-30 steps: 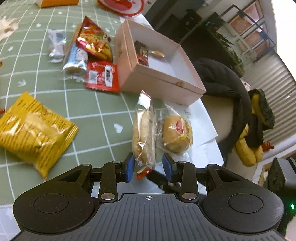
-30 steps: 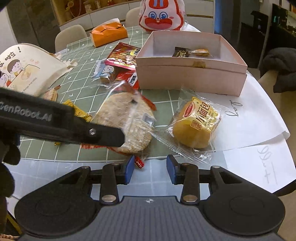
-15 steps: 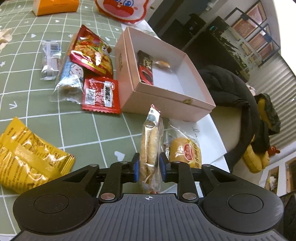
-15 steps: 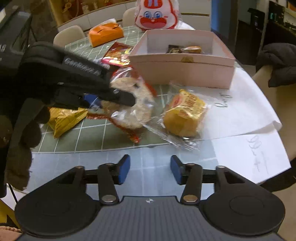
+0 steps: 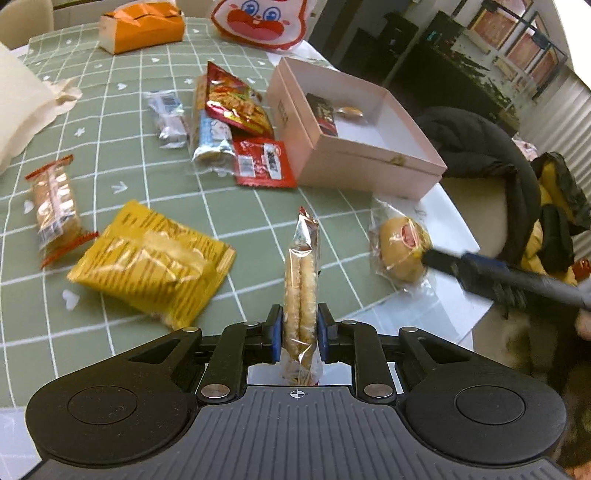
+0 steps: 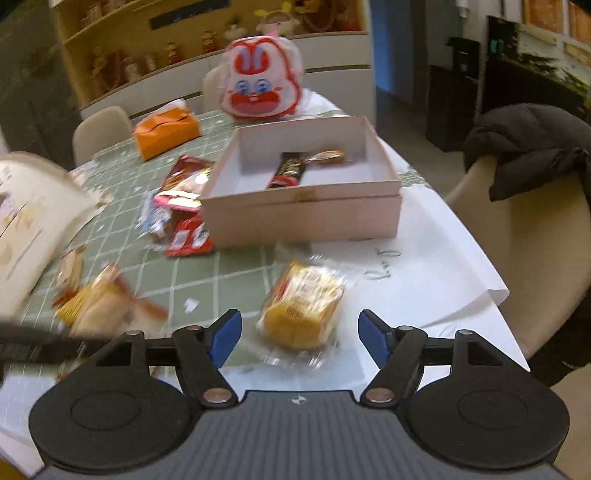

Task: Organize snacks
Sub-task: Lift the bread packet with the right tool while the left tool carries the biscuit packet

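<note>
A round cracker packet (image 5: pixel 301 280) in clear wrap stands on edge between my left gripper's (image 5: pixel 300 332) blue pads, which are closing on it and hold it above the green checked table (image 5: pixel 110 122). In the right wrist view my right gripper (image 6: pixel 300 338) is opening, and a wrapped yellow bun (image 6: pixel 301 310) lies on the table between and just beyond its fingers, untouched. The same bun (image 5: pixel 400 251) shows in the left wrist view with a right finger (image 5: pixel 498 280) beside it. The open pink box (image 6: pixel 303 218) behind holds a dark bar (image 6: pixel 290 171) and a small gold sweet (image 6: pixel 328 156).
Loose snacks lie left of the box: a yellow bag (image 5: pixel 151 266), red sachet (image 5: pixel 264 162), red chip bag (image 5: pixel 236 103), blue-white packet (image 5: pixel 212 140), cracker roll (image 5: pixel 55 206). An orange tissue box (image 5: pixel 142 24) and rabbit bag (image 5: pixel 262 18) stand at the back. Paper sheets (image 6: pixel 424 266) overhang the right edge by a chair (image 6: pixel 535 240).
My left gripper has shut on the cracker packet and lifted it upright off the table. My right gripper's jaws have widened and it has moved up to the bun.
</note>
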{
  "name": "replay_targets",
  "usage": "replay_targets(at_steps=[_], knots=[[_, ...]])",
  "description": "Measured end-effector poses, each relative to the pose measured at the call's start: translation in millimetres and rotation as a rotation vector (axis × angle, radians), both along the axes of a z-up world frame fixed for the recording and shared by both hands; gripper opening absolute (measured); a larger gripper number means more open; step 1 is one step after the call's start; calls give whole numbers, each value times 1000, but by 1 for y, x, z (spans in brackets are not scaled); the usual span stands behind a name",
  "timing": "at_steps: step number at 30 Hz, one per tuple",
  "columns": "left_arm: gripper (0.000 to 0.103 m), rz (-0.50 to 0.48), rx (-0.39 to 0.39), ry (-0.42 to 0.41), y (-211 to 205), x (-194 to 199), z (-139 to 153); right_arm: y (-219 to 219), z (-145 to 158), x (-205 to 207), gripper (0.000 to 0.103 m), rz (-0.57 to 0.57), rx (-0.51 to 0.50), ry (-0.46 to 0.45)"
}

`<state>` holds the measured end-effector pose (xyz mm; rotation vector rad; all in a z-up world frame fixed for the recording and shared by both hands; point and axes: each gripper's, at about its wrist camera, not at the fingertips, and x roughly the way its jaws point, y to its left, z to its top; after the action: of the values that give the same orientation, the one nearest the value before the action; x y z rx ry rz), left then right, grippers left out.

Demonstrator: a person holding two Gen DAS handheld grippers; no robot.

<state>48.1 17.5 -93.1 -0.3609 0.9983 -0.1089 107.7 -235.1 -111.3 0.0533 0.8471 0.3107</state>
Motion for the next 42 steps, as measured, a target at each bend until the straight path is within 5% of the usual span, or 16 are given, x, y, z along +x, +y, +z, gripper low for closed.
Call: replay_targets(at_steps=[8, 14, 23, 30, 37, 42], knots=[[23, -27, -12, 7, -10, -7, -2, 3, -30, 46, 71, -98, 69, 181], [23, -15, -31, 14, -7, -9, -3, 32, -32, 15, 63, 113, -32, 129], [22, -19, -16, 18, -10, -5, -2, 27, -27, -27, 64, 248, -79, 128], [22, -31, 7, 15, -14, -4, -1, 21, -17, -28, 73, 139, -66, 29], [22, -33, 6, 18, -14, -4, -1, 24, -30, -7, 73, 109, -5, 134], [22, -65, -26, 22, -15, -4, -2, 34, -29, -14, 53, 177, -36, 129]])
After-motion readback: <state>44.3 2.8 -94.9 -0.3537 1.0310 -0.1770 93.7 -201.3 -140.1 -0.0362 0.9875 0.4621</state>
